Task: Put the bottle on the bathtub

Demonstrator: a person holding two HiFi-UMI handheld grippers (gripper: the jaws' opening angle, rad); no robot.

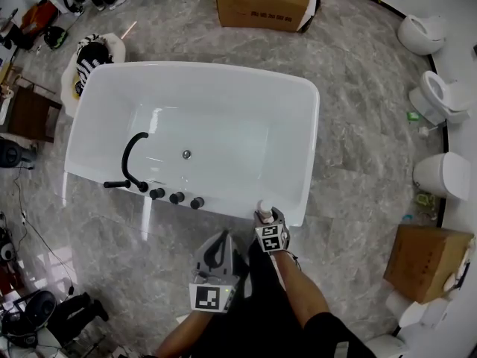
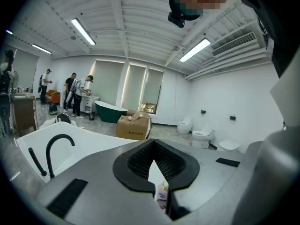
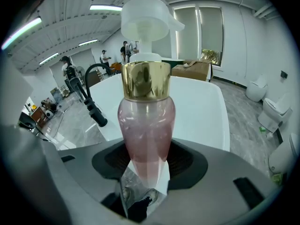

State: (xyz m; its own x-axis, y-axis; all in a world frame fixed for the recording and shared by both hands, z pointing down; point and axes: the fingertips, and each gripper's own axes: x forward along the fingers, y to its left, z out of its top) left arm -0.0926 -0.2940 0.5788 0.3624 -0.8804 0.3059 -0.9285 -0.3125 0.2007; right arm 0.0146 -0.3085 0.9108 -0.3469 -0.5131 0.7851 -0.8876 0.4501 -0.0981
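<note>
While the right claw (image 1: 265,219) is gripping the bottle (image 3: 146,125), its jaws are standing wide apart, pressing on the pink body from both sides. Bottle: standing upright in that claw, gold collar (image 3: 146,80) and white pump head (image 3: 146,15) rising past the claw's tips. Bathtub (image 1: 194,73): white, its near rim lying just ahead of and under the right claw; whether the bottle's base is touching that rim is not showing. Black faucet (image 1: 133,151): sitting on the rim, off to the left of both claws. Left claw (image 1: 218,250): hanging just beside the right one, on its left and nearer the person, jaws closed together, holding nothing.
</note>
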